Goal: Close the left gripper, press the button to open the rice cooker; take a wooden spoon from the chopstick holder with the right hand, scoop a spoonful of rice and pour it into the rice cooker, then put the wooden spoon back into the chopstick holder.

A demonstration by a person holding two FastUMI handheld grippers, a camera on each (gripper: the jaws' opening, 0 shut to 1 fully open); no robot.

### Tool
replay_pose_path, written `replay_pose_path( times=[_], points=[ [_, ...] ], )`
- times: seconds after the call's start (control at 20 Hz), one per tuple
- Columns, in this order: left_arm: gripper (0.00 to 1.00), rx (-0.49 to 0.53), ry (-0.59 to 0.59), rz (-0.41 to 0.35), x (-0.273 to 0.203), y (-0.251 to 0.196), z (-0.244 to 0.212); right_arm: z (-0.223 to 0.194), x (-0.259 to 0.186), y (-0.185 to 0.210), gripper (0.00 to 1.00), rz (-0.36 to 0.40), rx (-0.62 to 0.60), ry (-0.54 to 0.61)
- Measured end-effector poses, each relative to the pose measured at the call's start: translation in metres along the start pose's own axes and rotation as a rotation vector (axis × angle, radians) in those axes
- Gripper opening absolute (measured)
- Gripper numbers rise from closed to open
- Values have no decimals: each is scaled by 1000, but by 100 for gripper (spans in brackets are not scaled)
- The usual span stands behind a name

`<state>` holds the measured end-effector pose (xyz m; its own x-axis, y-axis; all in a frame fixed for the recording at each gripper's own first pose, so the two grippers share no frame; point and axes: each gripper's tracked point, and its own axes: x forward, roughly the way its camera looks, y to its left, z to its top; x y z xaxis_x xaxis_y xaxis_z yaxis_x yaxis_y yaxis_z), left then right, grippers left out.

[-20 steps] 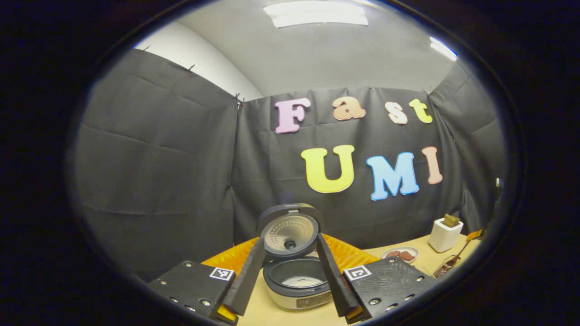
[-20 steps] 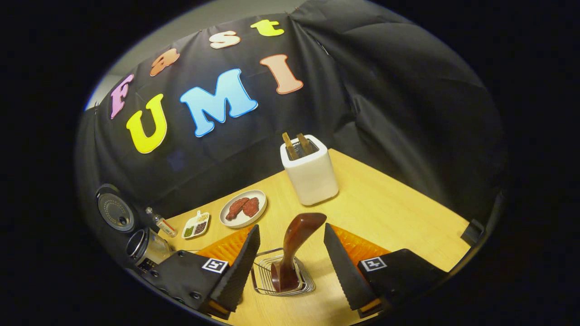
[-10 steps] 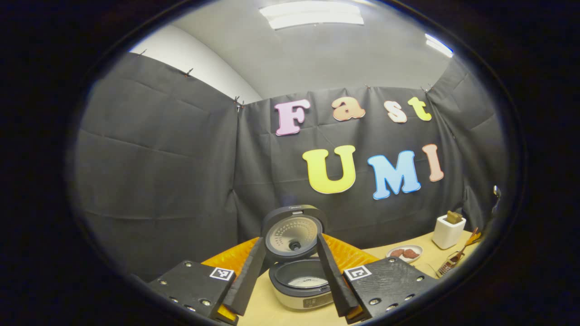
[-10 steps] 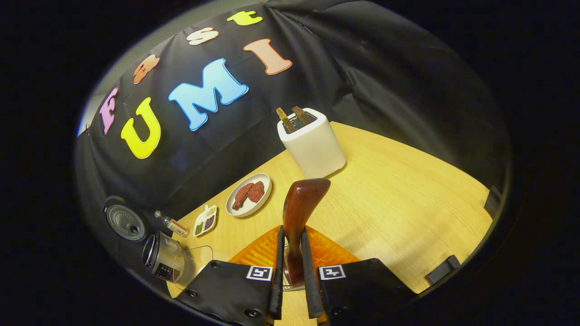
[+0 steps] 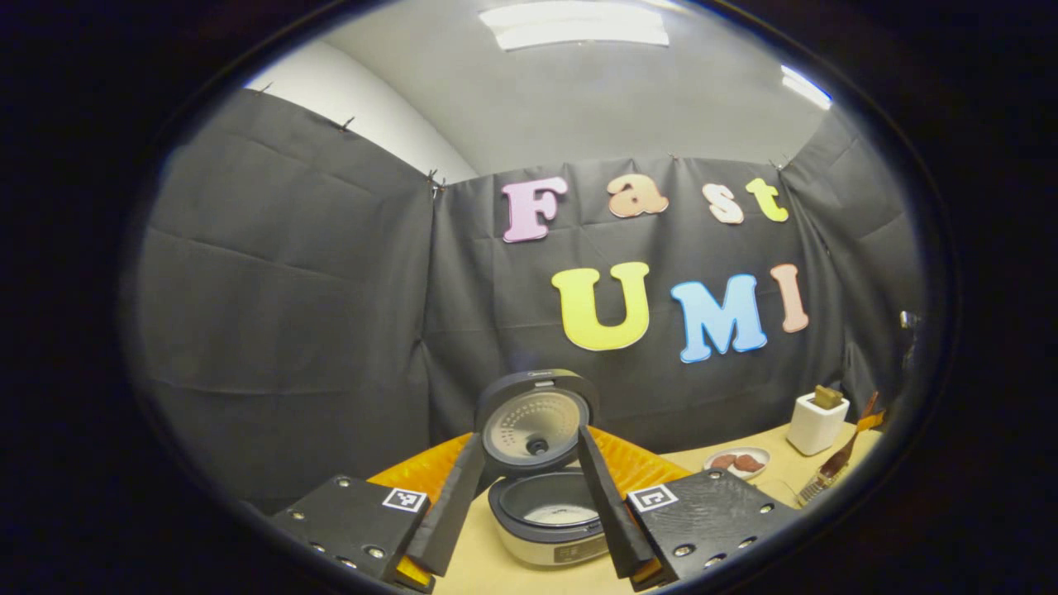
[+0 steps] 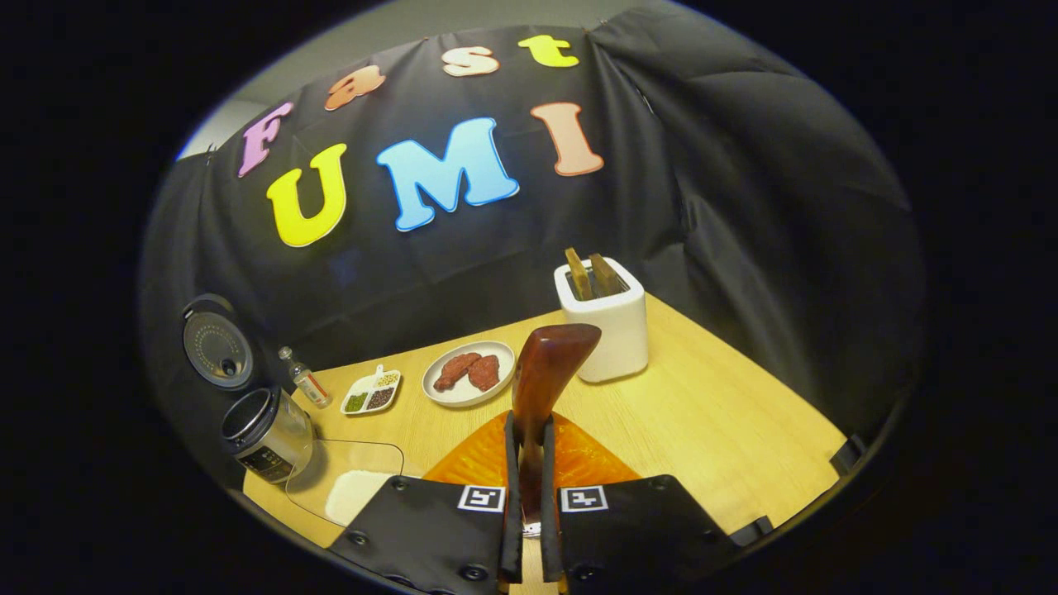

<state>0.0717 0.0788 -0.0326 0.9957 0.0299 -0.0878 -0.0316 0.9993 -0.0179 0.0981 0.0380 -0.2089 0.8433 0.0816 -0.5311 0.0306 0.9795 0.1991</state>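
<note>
On your left, the left tool [image 5: 529, 512] hangs with its fingers spread apart and nothing between them, pointed at the round grey rice cooker [image 5: 552, 516]. Its lid stands up and the pot is open, so the button step looks finished. In the right gripper view that same cooker [image 6: 263, 431] sits at the far left of the pale wooden surface [image 6: 727, 413], with a clear glass dish of white rice [image 6: 351, 492] just beside it.

Moving right, your right tool [image 6: 529, 529] has changed most: a second ago its fingers stood wide around the dark reddish wooden spoon [image 6: 541, 380], which sat in the wire holder; now they are clamped on its handle and the spoon has been raised, scoop end up. In the left gripper view the wire chopstick holder [image 5: 814, 489] sits at the far right. Next, judge the swing left toward the rice.
</note>
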Motion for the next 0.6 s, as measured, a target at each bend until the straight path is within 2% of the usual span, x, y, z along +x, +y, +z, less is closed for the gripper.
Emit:
replay_pose_path(
  times=[0.1,0.15,0.25,0.6],
  points=[
    [73,-5,5,-9,5,0,-4,11,-6,11,10,-5,-64,-29],
    [73,-7,6,-12,7,1,-7,17,-9,20,7,-4,-96,-47],
    [72,-12,11,-18,13,4,-12,27,-14,37,11,7,-139,-79],
    [73,-19,42,-6,31,29,-40,35,-20,115,10,101,-206,-143]
  ],
)
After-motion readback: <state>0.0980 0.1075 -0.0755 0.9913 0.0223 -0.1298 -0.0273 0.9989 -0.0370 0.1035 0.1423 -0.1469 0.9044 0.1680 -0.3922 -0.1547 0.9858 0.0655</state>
